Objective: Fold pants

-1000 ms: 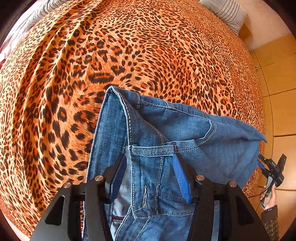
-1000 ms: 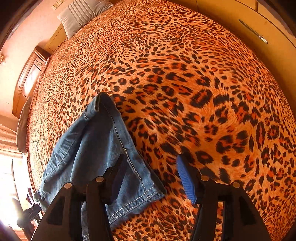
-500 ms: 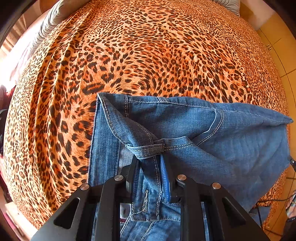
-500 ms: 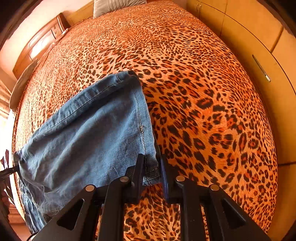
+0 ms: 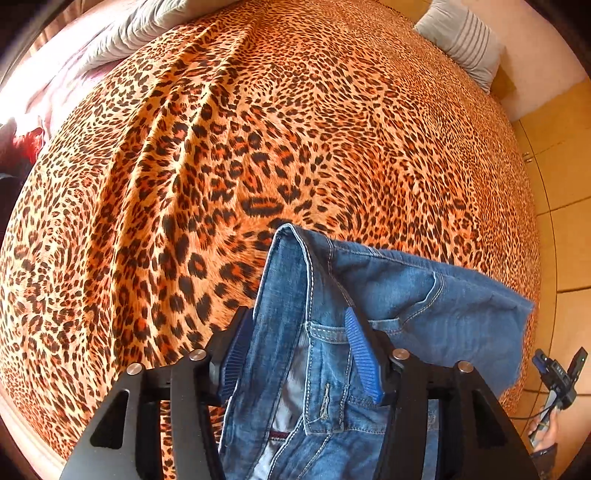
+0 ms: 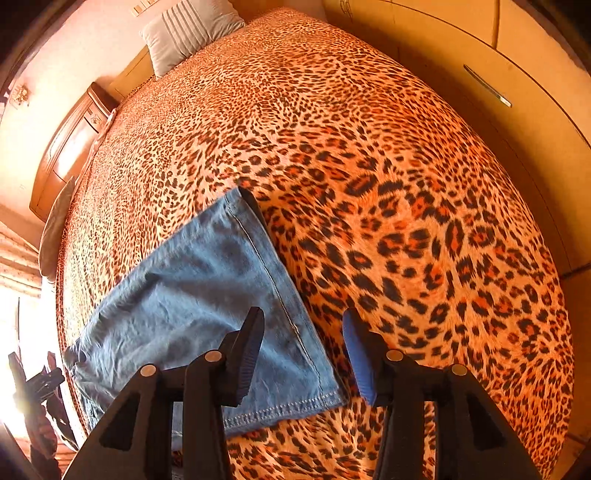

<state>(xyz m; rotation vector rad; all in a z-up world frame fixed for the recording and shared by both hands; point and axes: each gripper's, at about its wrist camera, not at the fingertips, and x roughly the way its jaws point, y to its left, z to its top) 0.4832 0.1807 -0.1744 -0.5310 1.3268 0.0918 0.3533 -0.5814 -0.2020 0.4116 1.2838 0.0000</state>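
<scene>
Blue denim pants lie on a leopard-print bedspread. In the left wrist view the waistband end with belt loop and fly sits between the fingers of my left gripper, which is open around it. In the right wrist view the pant legs lie flat, the hem toward me. My right gripper is open, just above the hem corner, not holding it. The right gripper also shows in the left wrist view at the far right edge.
A striped grey pillow lies at the head of the bed. A wooden nightstand stands beside it. Wooden wardrobe doors run along the right of the bed. Crumpled bedding lies at the far left.
Both grippers were shut on the pants half a second ago, left on the waistband, right on the hem. Both have opened, and the pants rest on the bed.
</scene>
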